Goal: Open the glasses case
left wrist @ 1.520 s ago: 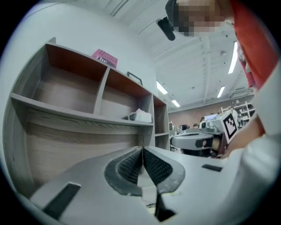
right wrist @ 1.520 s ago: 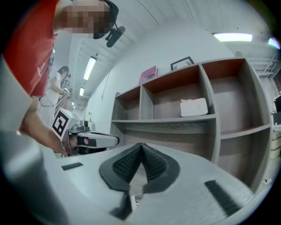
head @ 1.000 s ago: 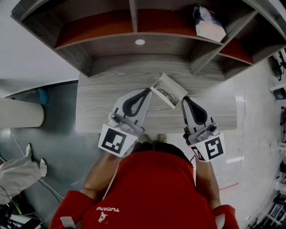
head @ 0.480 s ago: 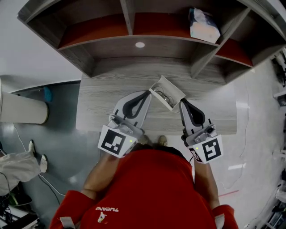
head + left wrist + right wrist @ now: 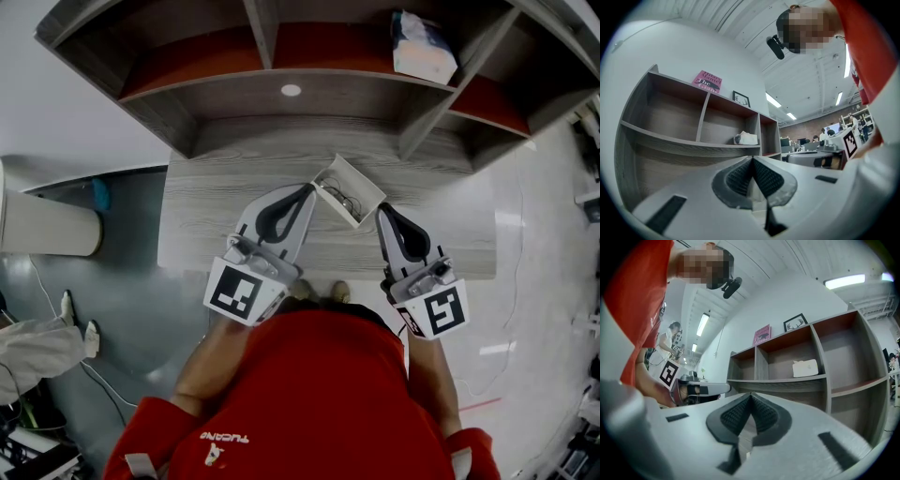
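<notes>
Two grippers reach in over the near edge of the desk [image 5: 216, 202], one on each side of the glasses case [image 5: 349, 190]. The left gripper [image 5: 308, 191] has its jaws pressed fully together with nothing between them. Its tip lies just beside the case's left corner, and whether it touches cannot be told. The right gripper [image 5: 382, 212] is likewise closed tight and empty, its tip just beside the case's near right side. The white case sits about midway along the desk, between the near and far edges, and is turned at an angle. It is already open, with a pair of glasses [image 5: 345, 199] showing inside. Along the desk's far edge stands a shelf unit [image 5: 272, 94], and a white packet [image 5: 424, 49] lies on its upper shelf, right of the upright divider.
</notes>
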### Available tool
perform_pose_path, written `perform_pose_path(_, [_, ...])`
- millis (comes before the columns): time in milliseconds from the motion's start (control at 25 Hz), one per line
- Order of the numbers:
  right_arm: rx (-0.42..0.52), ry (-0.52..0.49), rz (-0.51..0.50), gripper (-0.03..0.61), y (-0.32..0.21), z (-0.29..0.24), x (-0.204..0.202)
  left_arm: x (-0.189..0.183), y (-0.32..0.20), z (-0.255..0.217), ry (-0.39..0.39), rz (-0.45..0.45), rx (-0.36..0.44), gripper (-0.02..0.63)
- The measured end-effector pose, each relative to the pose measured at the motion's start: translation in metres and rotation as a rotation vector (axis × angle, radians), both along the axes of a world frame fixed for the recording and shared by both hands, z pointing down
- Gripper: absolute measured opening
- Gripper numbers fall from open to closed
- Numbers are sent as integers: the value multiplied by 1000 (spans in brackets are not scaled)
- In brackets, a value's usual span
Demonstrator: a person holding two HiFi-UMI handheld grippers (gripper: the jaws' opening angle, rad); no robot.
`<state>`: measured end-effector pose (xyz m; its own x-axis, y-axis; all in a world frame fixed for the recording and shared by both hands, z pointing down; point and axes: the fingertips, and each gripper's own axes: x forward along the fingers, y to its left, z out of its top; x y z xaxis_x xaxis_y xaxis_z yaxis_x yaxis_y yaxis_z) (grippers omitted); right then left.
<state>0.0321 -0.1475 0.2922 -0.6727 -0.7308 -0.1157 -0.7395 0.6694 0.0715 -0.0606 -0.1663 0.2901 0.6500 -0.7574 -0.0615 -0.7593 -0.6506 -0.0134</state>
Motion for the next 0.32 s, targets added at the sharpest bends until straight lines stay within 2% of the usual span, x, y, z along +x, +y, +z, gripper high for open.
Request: perform_pose_path(320, [2, 2, -5, 4, -2, 0, 4, 4, -3, -7, 9, -10, 23, 9])
